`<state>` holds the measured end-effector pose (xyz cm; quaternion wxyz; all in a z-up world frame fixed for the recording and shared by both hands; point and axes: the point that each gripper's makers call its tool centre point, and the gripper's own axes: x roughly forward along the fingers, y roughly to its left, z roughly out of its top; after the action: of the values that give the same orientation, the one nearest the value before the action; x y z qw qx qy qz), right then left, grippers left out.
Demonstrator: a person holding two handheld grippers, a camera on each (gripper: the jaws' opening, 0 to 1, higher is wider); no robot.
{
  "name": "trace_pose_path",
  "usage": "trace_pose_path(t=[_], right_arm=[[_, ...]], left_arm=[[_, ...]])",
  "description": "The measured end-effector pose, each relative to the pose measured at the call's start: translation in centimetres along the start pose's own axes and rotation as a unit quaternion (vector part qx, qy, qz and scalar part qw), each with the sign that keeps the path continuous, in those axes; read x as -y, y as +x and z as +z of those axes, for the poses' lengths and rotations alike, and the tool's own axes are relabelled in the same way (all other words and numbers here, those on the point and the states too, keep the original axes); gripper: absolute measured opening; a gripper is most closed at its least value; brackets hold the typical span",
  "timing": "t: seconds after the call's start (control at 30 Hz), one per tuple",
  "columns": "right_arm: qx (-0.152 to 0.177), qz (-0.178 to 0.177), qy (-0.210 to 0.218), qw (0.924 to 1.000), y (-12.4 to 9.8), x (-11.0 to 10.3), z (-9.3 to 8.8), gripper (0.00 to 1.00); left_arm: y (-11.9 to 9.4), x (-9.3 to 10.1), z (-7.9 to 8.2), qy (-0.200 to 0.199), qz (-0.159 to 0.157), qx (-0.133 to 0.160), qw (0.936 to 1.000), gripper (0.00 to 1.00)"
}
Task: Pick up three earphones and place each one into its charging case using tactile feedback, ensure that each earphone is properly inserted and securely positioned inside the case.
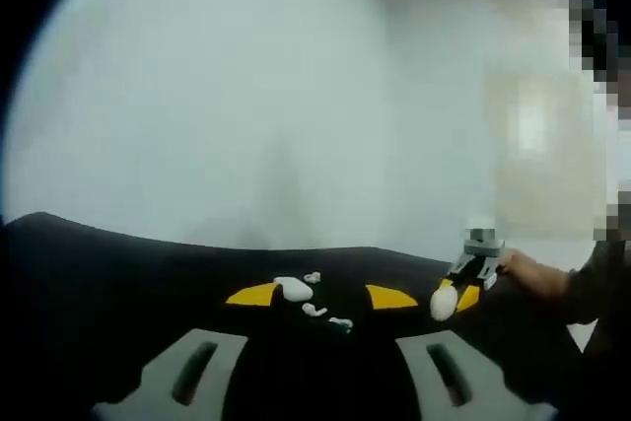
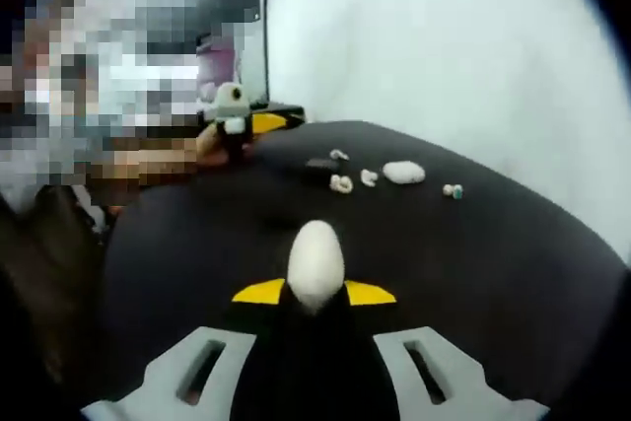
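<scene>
My right hand-held gripper (image 2: pixel 315 295) holds a white case (image 2: pixel 315 263). My left hand-held gripper (image 1: pixel 320 297) stands wide above earphones (image 1: pixel 314 310) on the black worktop (image 1: pixel 99 283).

Left gripper view: overall focus is soft; the small white earphones (image 1: pixel 314 310) on the black table (image 1: pixel 118 283) are too small and blurred to count or tell apart with certainty. The white case (image 1: pixel 292 289) shows no readable lid state. Right gripper view: the white egg-shaped case (image 2: pixel 315 265) between the yellow-tipped jaws hides their contact faces; its lower part is concealed. The distant earphones (image 2: pixel 342 183) are indistinct specks; one teal-tinted piece (image 2: pixel 453 190) cannot be identified.
</scene>
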<state>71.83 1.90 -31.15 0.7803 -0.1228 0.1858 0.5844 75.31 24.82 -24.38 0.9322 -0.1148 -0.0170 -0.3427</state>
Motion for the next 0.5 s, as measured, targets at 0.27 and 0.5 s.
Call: trace_pose_path(t=[0.27,0.5], right_arm=[[0.040,0.012,0.021,0.9989,0.7,0.2,1.4,0.21],[0.120,0.035,0.015,0.9921,0.3,-0.5,4.6,0.20]], left_arm=[[0.7,4.2,-0.9,0.007,-0.098,-0.025,0.9948,0.29],[1.2,8.4,-2.3,0.003,-0.177,-0.068,0.9818,0.29]])
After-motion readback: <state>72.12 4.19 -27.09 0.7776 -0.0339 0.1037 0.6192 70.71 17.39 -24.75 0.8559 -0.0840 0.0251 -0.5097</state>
